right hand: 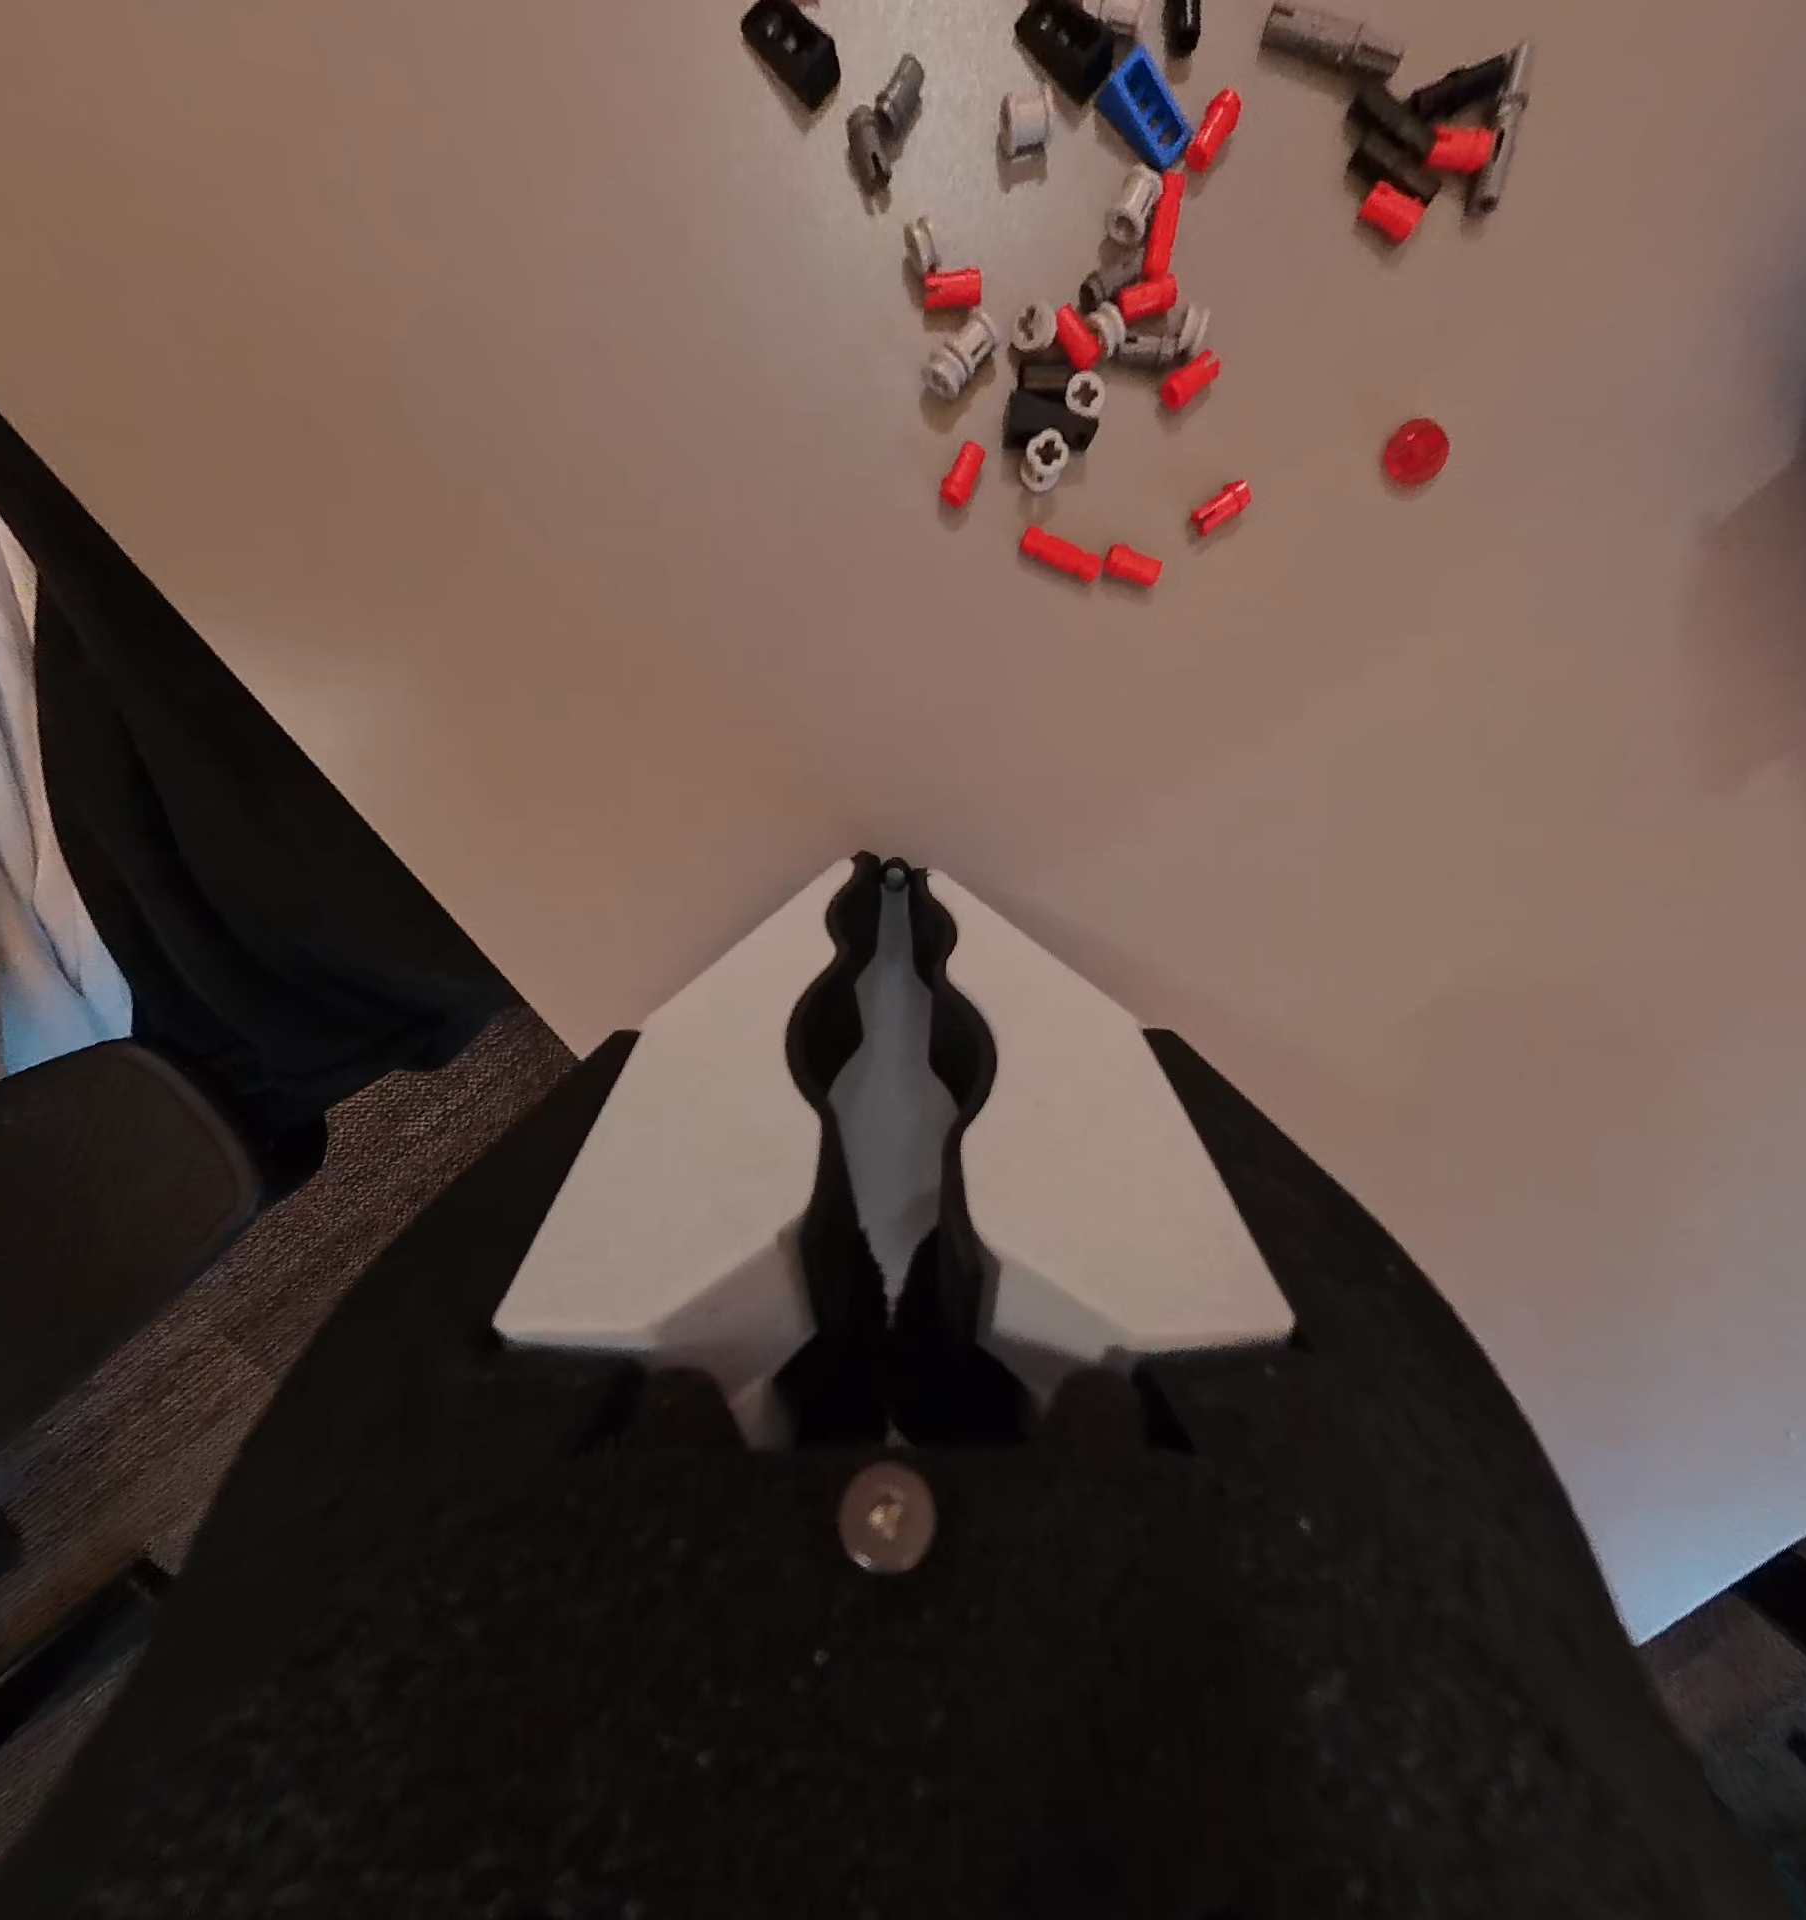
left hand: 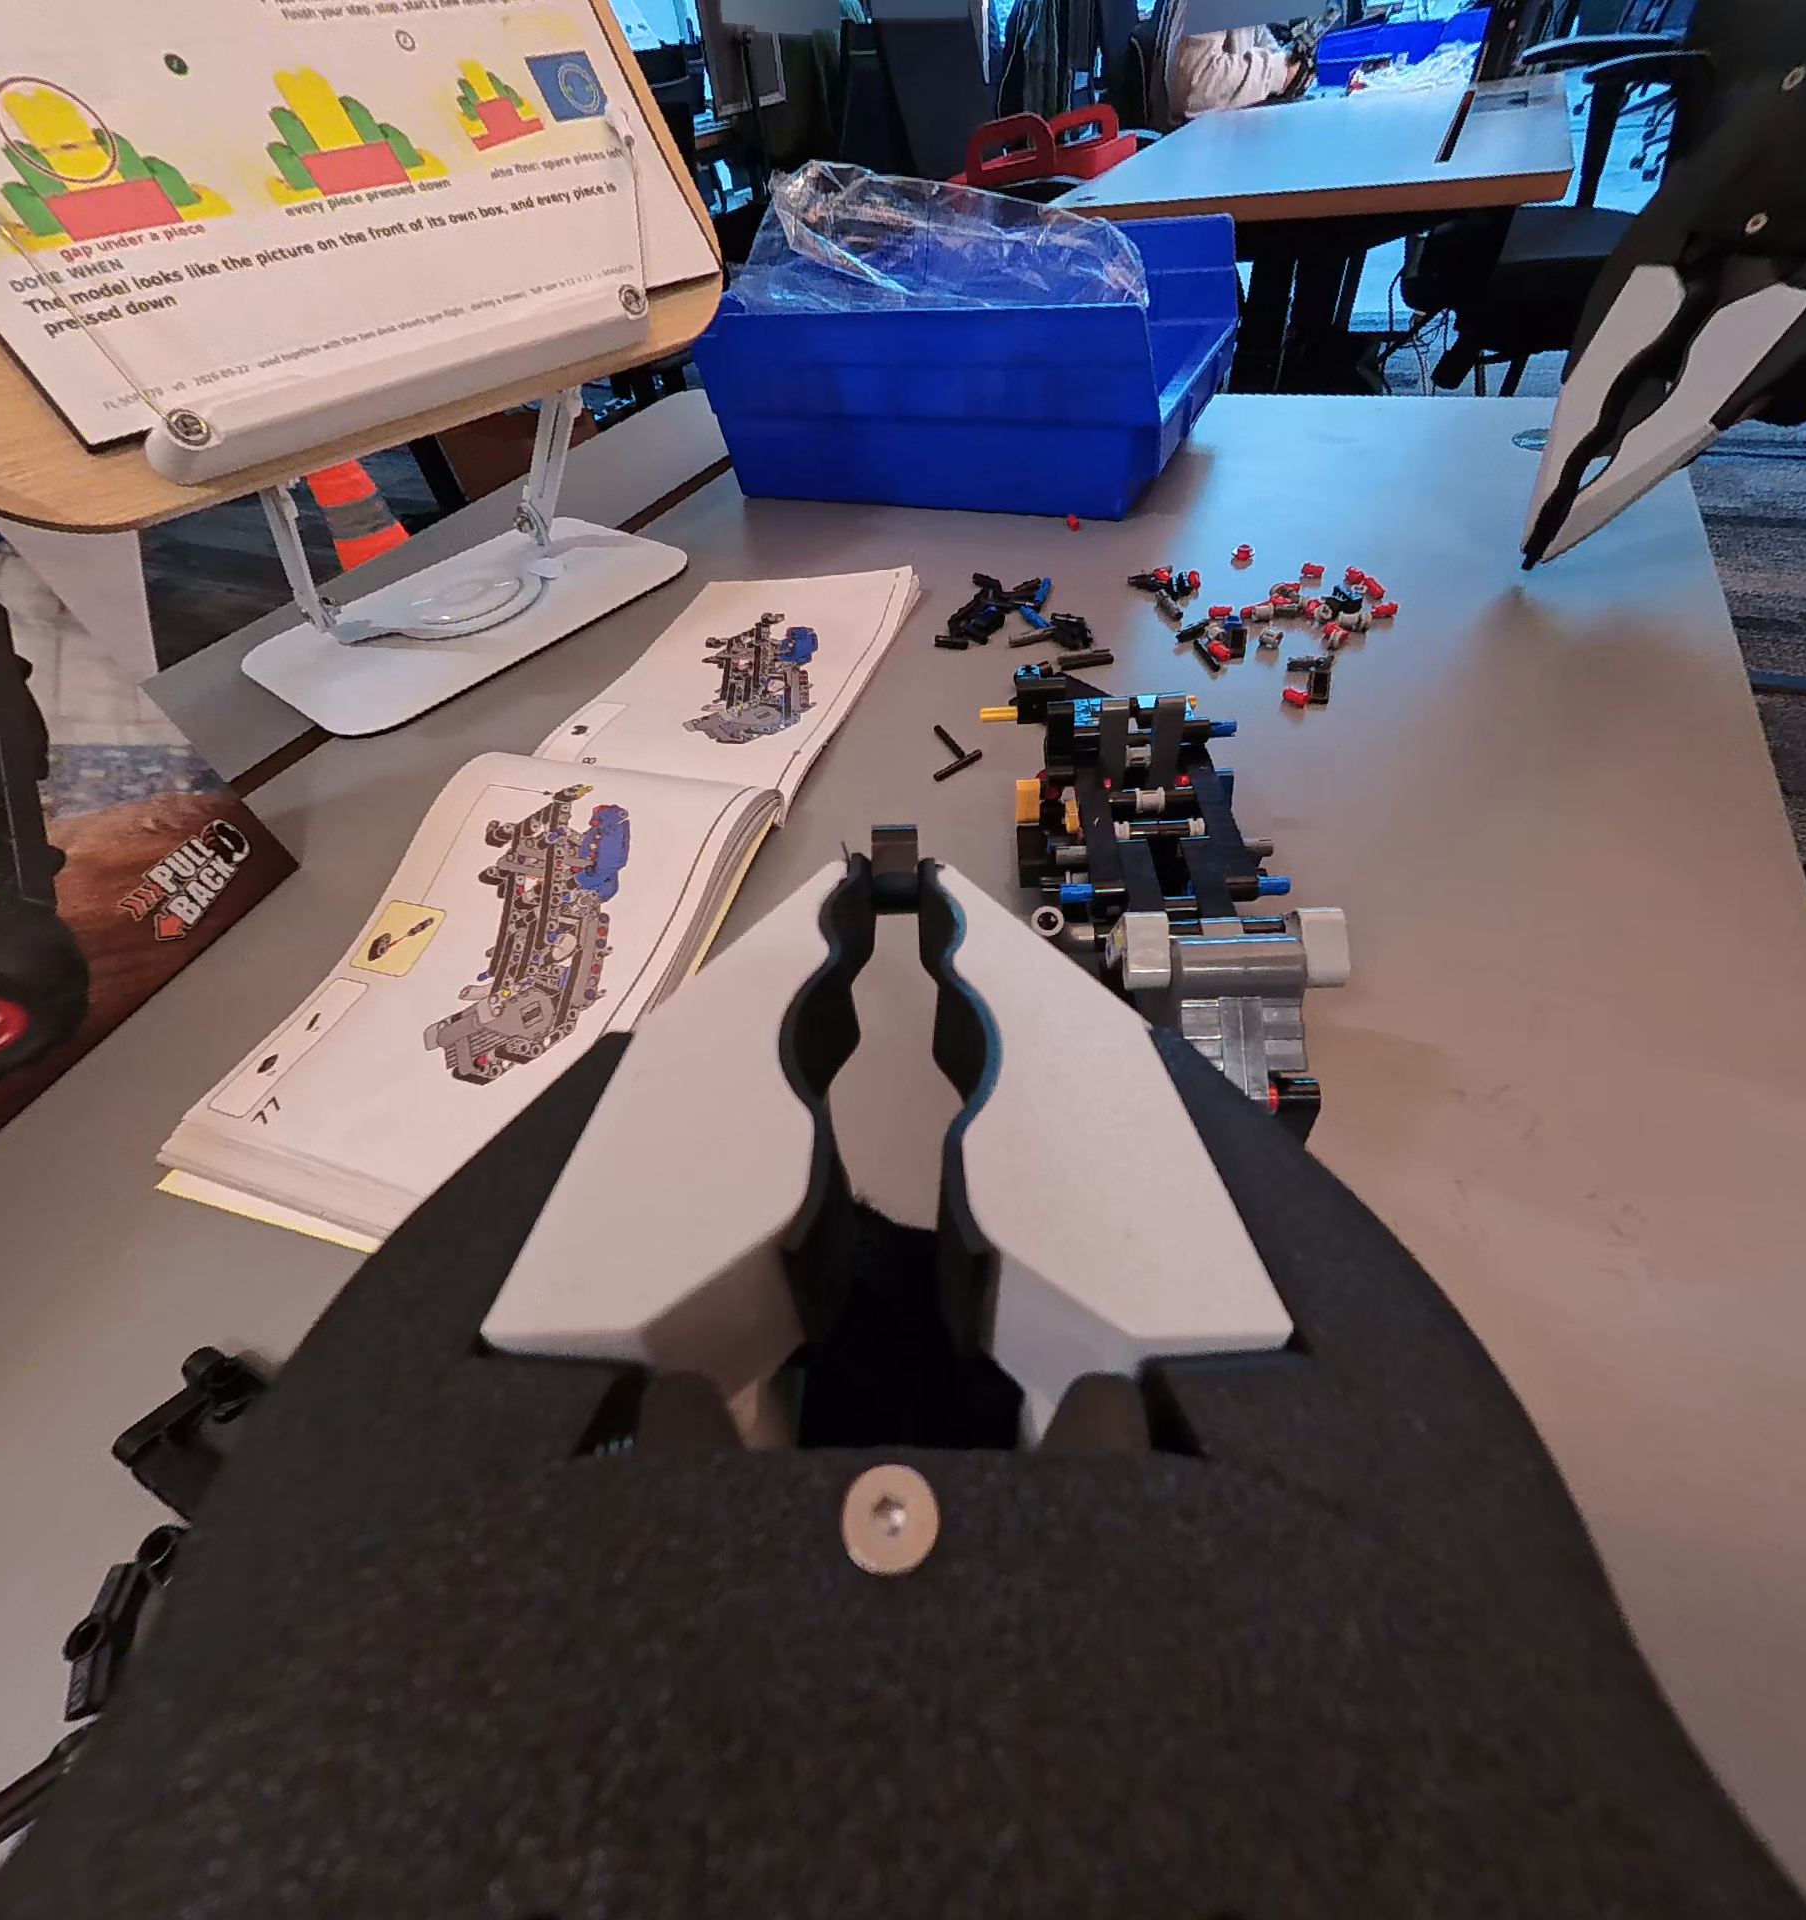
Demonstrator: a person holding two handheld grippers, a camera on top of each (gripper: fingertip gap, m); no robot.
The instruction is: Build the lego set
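black piece (left hand: 894,862) clamped in our left gripper (left hand: 894,883)
our right gripper (right hand: 894,878) jaws pinch a tiny pin (right hand: 895,871) above the tabletop (right hand: 566,520).

Grey table (left hand: 1501,1039): open manual (left hand: 525,914), chassis (left hand: 1159,852), loose black pins (left hand: 1013,613), red and grey pins (right hand: 1086,332), blue bin (left hand: 961,405), stand base (left hand: 463,623), box (left hand: 68,862).

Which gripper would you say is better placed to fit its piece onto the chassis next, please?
Probably the left gripper: it grips a small black piece beside the chassis; the right gripper hangs farther off.
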